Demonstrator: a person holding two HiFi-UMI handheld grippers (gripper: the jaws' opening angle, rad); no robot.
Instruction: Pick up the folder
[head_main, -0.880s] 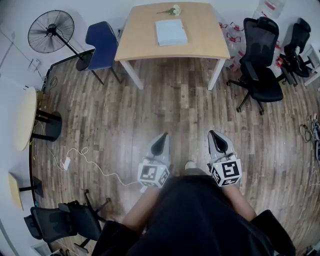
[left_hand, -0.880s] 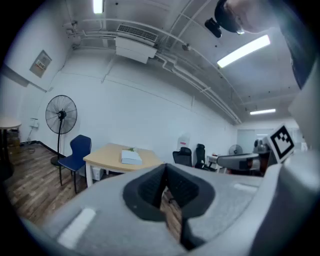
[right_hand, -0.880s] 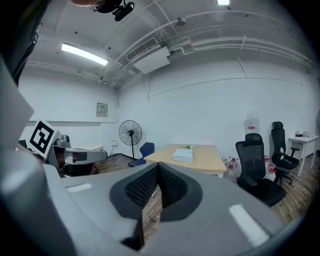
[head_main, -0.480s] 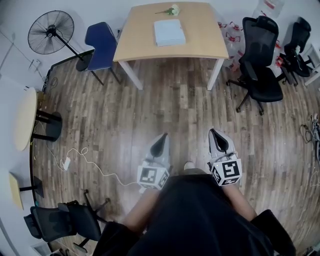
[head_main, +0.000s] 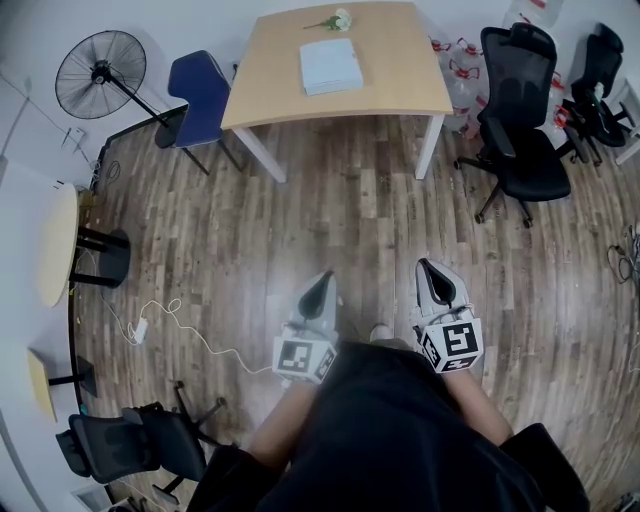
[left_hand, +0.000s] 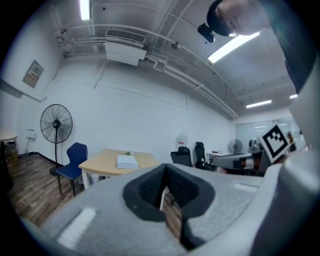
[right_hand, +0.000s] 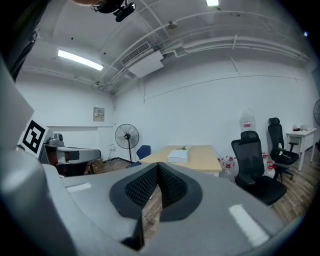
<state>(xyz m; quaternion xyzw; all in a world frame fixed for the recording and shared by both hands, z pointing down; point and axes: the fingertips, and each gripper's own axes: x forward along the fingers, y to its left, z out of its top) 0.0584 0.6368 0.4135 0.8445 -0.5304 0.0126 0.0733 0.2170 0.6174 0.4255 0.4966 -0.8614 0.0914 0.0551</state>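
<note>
Folder (head_main: 331, 66): flat on the table (head_main: 400, 85), just this side of a flower (head_main: 333, 20), well apart from both grippers.
Left gripper (head_main: 323, 278): jaws pressed together, empty.
Right gripper (head_main: 433, 270): same, pinching nothing.
Risk: jaws arriving closed would likely shove the flat folder or knock the flower; its edge lies flush on the table.
Heading: edges roughly square with the table; long axis cannot be told.
</note>
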